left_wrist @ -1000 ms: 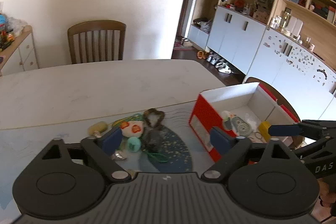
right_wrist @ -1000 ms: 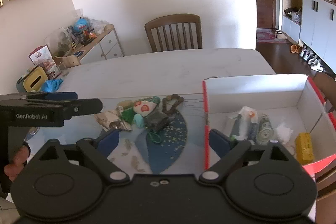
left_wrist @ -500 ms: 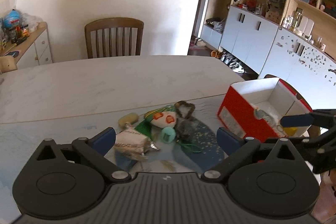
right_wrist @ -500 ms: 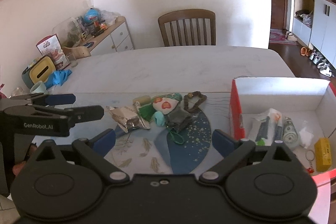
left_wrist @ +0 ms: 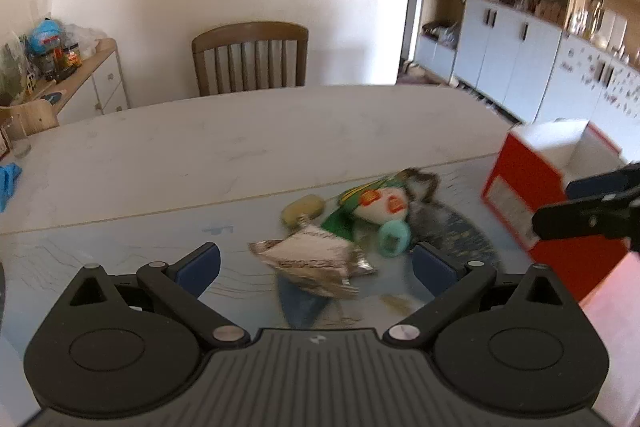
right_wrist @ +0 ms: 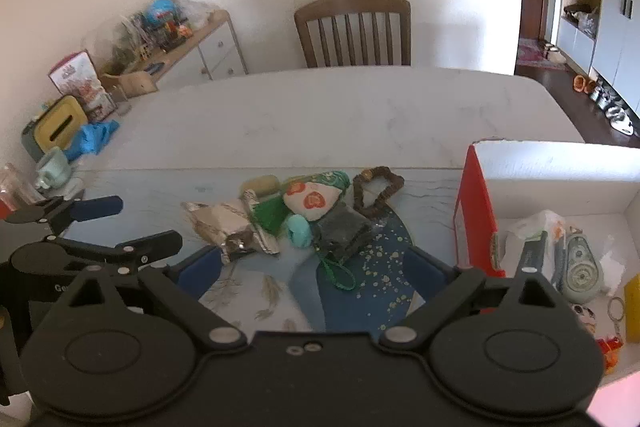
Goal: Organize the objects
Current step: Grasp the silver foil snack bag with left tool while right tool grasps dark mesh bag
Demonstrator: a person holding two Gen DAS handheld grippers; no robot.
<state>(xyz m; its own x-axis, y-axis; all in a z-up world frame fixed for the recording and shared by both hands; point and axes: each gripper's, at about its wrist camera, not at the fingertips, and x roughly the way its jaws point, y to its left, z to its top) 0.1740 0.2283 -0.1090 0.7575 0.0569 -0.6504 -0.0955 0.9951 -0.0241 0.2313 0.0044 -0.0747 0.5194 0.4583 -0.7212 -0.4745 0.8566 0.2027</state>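
Left wrist view puts the crumpled silver foil packet (left_wrist: 316,261) straight ahead of your left gripper (left_wrist: 316,267), lying on the table (left_wrist: 240,143) between its two blue pads, with nothing pinched; its jaws have just been opening and now stand at their widest. The packet's long axis runs roughly across the jaws, from pad to pad, so I judge you may need to roll the wrist or take it by a short end. In the right wrist view your right gripper (right_wrist: 312,269) also stands open and empty, aimed more at the dark pouch (right_wrist: 344,233) and the teal clip (right_wrist: 300,231). The packet sits at the left end of the pile, so your left hand is nearer. The red-sided box (right_wrist: 476,211) stands at the table's right edge, well apart from the packet.
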